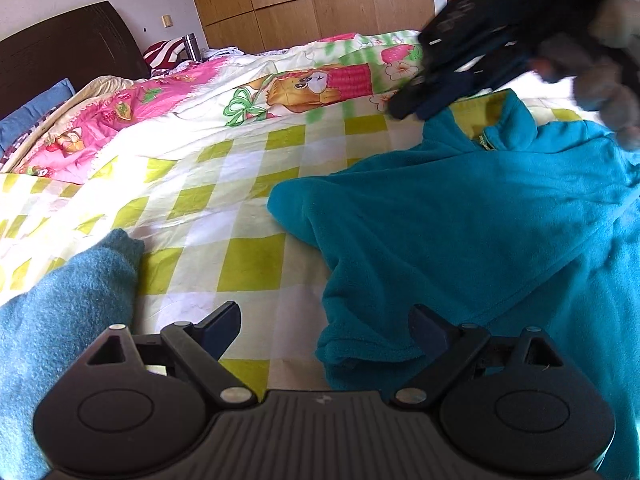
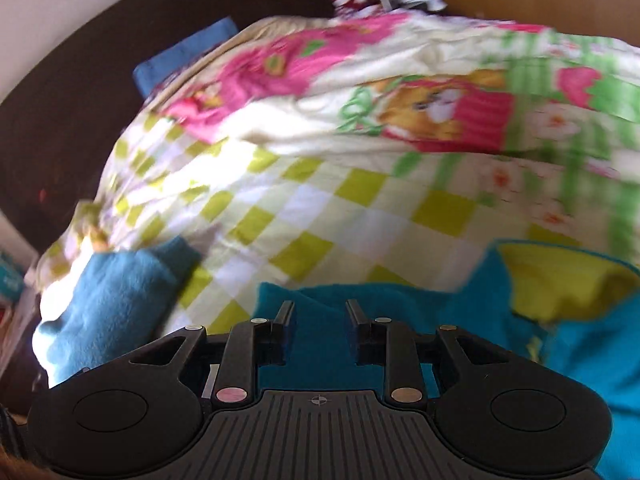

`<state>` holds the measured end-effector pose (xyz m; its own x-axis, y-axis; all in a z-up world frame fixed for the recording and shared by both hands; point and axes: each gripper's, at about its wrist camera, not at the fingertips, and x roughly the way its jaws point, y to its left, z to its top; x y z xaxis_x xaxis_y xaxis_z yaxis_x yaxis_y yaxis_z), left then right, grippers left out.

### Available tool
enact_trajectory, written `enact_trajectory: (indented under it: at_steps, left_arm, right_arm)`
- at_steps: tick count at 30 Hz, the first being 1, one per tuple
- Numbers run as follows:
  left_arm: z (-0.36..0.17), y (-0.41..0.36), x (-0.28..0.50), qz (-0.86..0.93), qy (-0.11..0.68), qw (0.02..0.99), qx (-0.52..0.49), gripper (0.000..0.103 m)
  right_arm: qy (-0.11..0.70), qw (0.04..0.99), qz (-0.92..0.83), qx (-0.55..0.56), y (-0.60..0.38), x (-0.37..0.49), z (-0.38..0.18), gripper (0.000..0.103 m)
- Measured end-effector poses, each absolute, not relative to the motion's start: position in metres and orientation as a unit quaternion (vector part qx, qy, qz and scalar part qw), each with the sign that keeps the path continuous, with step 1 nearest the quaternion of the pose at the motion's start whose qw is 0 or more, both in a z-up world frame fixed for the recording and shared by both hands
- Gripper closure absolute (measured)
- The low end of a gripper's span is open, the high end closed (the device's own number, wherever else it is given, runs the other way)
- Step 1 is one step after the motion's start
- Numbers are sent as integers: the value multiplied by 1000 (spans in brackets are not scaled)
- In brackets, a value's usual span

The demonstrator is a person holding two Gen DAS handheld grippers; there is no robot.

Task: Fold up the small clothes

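A small teal fleece jacket [image 1: 472, 208] lies spread on the checked bedsheet [image 1: 224, 168], its collar with yellow lining [image 2: 560, 280] at the far end. My left gripper [image 1: 324, 320] stands open low over the bed, its right finger at the jacket's near cuff. A second blue-green fleece piece [image 1: 68, 304] lies at the left. My right gripper [image 1: 424, 100] shows blurred at the top right of the left wrist view, above the collar, held by a gloved hand [image 1: 600, 68]. In the right wrist view my right gripper [image 2: 320, 308] is open over the teal fleece [image 2: 320, 340], holding nothing.
A bunched cartoon quilt [image 1: 280, 80] in pink, green and cream lies across the far side of the bed. A dark headboard [image 1: 68, 48], a blue pillow [image 1: 36, 112] and a metal flask [image 1: 192, 46] are at the far left. Wooden wardrobes [image 1: 312, 0] line the back wall.
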<state>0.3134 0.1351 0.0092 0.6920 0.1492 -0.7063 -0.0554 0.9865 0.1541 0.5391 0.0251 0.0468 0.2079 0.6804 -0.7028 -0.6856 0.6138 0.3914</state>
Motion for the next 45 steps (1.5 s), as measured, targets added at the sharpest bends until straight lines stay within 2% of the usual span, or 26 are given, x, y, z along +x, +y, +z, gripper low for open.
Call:
enact_trajectory:
  at_steps: [4, 10, 11, 12, 13, 15, 18, 22, 25, 28, 30, 34, 37, 39, 45]
  left_arm:
    - [0, 131, 313, 57, 381, 920, 76, 0]
    - [-7, 135, 320, 46, 389, 918, 61, 2]
    - [-9, 136, 322, 42, 395, 916, 57, 6]
    - [-9, 137, 324, 40, 400, 914, 51, 23]
    - [-10, 139, 327, 38, 408, 911, 40, 43]
    - [-9, 145, 328, 26, 418, 908, 0, 54]
    - [1, 149, 323, 45, 409, 911, -23, 63]
    - [15, 152, 320, 72, 387, 919, -35, 69]
    - [-6, 158, 327, 79, 415, 905, -53, 70]
    - [-10, 172, 324, 77, 414, 904, -74, 68]
    - [-3, 179, 320, 78, 408, 906, -79, 67]
    - [8, 187, 308, 82, 412, 903, -91, 57]
    - [20, 182, 299, 93, 408, 904, -85, 57]
    - [30, 175, 294, 104, 395, 911, -63, 58]
    - [39, 164, 300, 103, 364, 925, -43, 58]
  right_arm:
    - [476, 720, 503, -50, 90, 567, 28, 73]
    - [544, 649, 525, -86, 124, 567, -1, 69]
    - [545, 651, 518, -102, 126, 564, -1, 78]
    - [542, 650, 519, -118, 128, 559, 0, 95]
    - [540, 651, 518, -126, 129, 555, 2, 95]
    - [534, 663, 512, -120, 126, 552, 13, 96]
    - [521, 700, 482, -83, 123, 561, 22, 97]
    - [520, 735, 434, -38, 130, 572, 5, 97]
    - [530, 749, 397, -39, 141, 567, -24, 97]
    - [516, 758, 397, -42, 145, 563, -25, 96]
    - [512, 759, 400, -46, 146, 562, -20, 90]
    - [469, 796, 383, 0, 125, 556, 10, 83]
    - [400, 841, 364, 9, 96, 540, 41, 80]
    - [381, 848, 367, 14, 80, 530, 51, 80]
    - [450, 798, 401, 7, 94, 509, 13, 80]
